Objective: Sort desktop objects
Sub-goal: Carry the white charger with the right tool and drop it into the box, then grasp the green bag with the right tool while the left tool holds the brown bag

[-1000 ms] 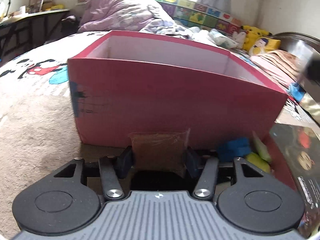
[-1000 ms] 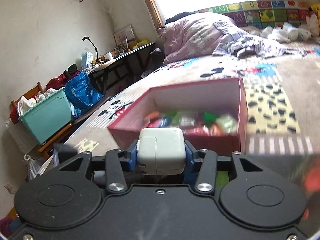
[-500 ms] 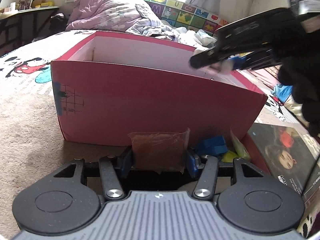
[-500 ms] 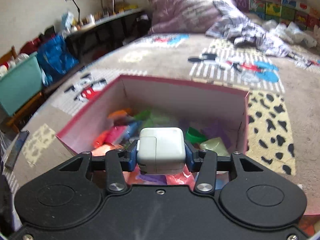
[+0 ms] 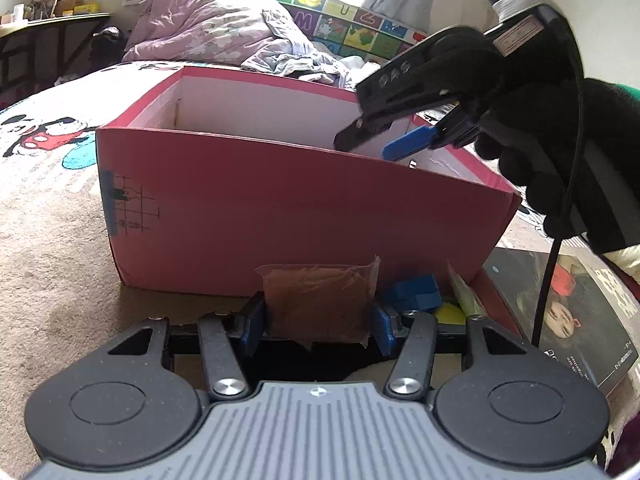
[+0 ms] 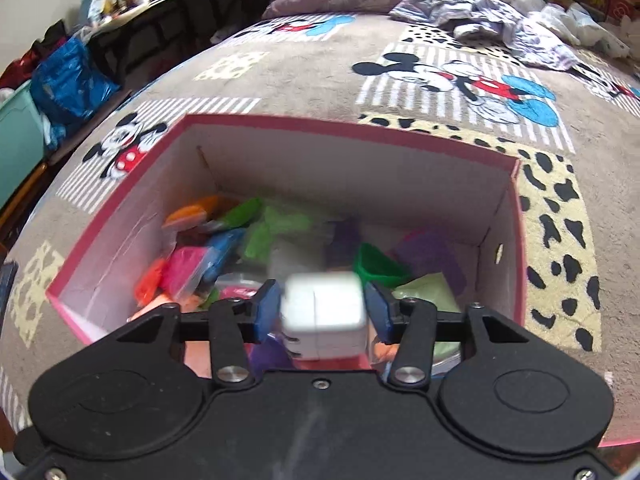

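A pink cardboard box (image 5: 280, 200) stands on a Mickey Mouse rug and holds several coloured clay packets (image 6: 248, 236). My left gripper (image 5: 318, 314) is shut on a brown clay packet (image 5: 318, 304), low on the rug, just in front of the box's near wall. My right gripper (image 6: 322, 312) hovers over the box's near end; its jaws have parted, and a blurred white charger cube (image 6: 324, 318) sits loose between them. The right gripper also shows in the left wrist view (image 5: 400, 136), tilted down over the box's right end.
Blue blocks (image 5: 414, 292) and a yellow-green packet (image 5: 452, 314) lie by the box's right corner. A dark book or case with a face on it (image 5: 560, 312) lies to the right. A bed with a purple quilt (image 5: 216, 28) is behind; a desk is far left.
My right gripper moved over the box, tilted down and opened; the white charger cube is slipping out of it. My left gripper stayed shut on the brown packet, edging slightly closer to the box.
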{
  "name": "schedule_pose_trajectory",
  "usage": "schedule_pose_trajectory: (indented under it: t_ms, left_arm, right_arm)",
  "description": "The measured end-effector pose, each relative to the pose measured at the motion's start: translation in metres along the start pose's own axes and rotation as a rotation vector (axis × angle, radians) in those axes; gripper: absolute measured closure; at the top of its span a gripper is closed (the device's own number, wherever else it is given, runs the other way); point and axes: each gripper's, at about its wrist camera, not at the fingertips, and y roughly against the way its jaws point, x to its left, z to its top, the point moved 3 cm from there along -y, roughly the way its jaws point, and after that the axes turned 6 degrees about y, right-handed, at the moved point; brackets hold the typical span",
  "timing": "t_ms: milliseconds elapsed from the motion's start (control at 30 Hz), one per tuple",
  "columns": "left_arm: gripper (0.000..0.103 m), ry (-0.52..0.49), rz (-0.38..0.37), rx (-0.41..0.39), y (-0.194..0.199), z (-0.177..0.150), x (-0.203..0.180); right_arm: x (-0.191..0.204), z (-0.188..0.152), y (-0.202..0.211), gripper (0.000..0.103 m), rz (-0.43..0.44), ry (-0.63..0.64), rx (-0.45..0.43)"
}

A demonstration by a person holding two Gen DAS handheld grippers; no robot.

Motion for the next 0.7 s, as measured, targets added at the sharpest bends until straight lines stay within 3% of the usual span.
schedule_pose_trajectory:
  t_ms: [367,433,500,700]
  left_arm:
    - [0.050,-0.002,0.019,-0.002,-0.001,0.001,0.002]
    - [0.050,-0.003,0.024,-0.001,-0.001,0.000,0.002]
    - [0.050,-0.007,0.028,-0.003,-0.001,0.000,0.000]
    - [0.050,-0.027,0.042,0.001,-0.002,-0.004,-0.005]
  right_arm:
    - [-0.002,-0.021,0.057,0.050,-0.024,0.000,-0.131]
    - [0.005,-0.018,0.065,0.050,-0.022,-0.006,-0.193]
    - [0.006,-0.038,0.080,0.050,-0.035,-0.012,-0.232]
    - [0.019,-0.095,0.059,0.052,-0.127,0.156,-0.143]
